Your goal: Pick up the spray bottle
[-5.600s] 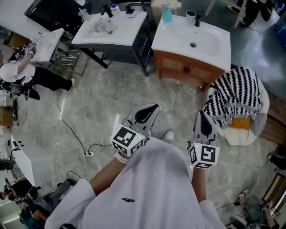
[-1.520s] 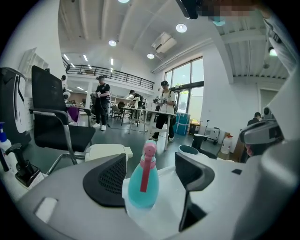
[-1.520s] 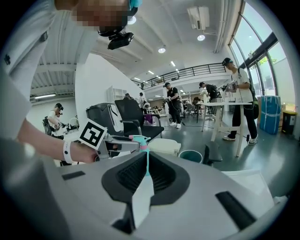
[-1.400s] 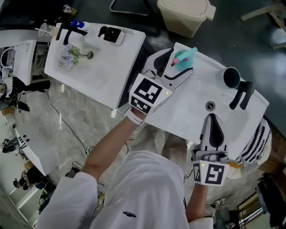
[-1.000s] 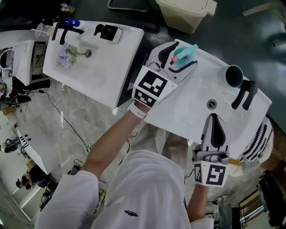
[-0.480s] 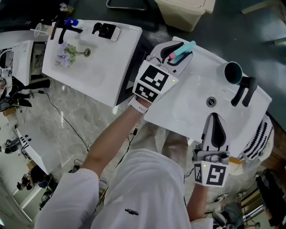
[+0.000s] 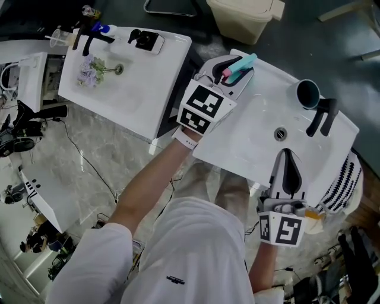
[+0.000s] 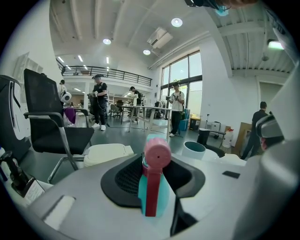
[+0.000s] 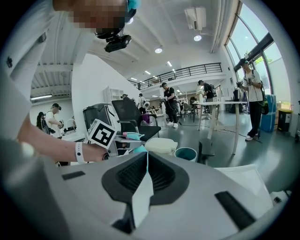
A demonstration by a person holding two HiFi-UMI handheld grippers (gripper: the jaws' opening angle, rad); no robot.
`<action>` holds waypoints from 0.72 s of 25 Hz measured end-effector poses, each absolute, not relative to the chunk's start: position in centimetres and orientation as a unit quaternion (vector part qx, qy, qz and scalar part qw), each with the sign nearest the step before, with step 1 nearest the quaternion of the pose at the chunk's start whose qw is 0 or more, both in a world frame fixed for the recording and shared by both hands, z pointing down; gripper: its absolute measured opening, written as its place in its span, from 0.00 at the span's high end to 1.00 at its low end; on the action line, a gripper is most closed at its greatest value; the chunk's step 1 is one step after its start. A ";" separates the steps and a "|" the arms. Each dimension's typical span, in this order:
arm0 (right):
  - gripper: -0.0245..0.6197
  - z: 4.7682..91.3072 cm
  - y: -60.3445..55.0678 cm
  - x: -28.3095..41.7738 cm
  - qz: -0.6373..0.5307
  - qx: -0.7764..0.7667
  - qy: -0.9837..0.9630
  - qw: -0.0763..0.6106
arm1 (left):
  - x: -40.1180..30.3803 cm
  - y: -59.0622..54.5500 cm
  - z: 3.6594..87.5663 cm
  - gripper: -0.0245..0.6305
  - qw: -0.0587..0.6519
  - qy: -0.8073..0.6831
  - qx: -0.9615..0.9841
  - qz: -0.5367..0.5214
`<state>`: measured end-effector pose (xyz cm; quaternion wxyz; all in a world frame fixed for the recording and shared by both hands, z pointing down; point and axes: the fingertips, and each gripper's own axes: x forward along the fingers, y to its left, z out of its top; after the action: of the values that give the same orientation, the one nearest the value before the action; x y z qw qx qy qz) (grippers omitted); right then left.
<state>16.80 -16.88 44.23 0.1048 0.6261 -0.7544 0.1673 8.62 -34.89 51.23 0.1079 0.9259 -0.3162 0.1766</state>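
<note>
The spray bottle [image 7: 247,60] is teal with a pink head and stands at the back left corner of the white washbasin [image 7: 252,139]. My left gripper [image 7: 236,67] has it between its jaws, which are closing, with both pads against the body. In the left gripper view the bottle [image 8: 157,153] fills the gap of the left gripper [image 8: 154,180], nozzle toward the camera. My right gripper [image 7: 286,157] hovers shut over the basin's front edge with nothing in it; in its own view the right gripper [image 9: 145,164] has its pads together.
A dark teal cup [image 7: 307,94] and a black tap [image 7: 323,117] stand at the basin's back right, and the drain [image 7: 280,134] lies mid-basin. A second white basin [image 7: 133,71] is to the left, a beige bin [image 7: 243,15] behind, and a striped cloth [image 7: 341,187] at right.
The left gripper's jaws, wide apart round the bottle a second ago, have closed in on it. The right gripper has stayed where it was.
</note>
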 end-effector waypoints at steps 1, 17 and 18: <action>0.95 44.0 -16.7 16.8 0.165 0.626 -0.755 0.104 | 8.5 -34.6 50.9 0.77 0.107 -0.318 0.925 0.176; 0.95 38.4 -12.6 16.3 0.125 0.639 -0.752 0.102 | 3.3 -26.4 41.1 0.77 0.097 -0.341 0.923 0.146; 0.95 38.0 -12.4 16.4 0.122 0.641 -0.751 0.103 | 2.9 -25.8 40.3 0.77 0.097 -0.343 0.923 0.144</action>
<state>16.41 -12.37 38.03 0.1026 0.6406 -0.7512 0.1217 2.87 -25.85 40.33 0.0973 0.9229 -0.3434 0.1443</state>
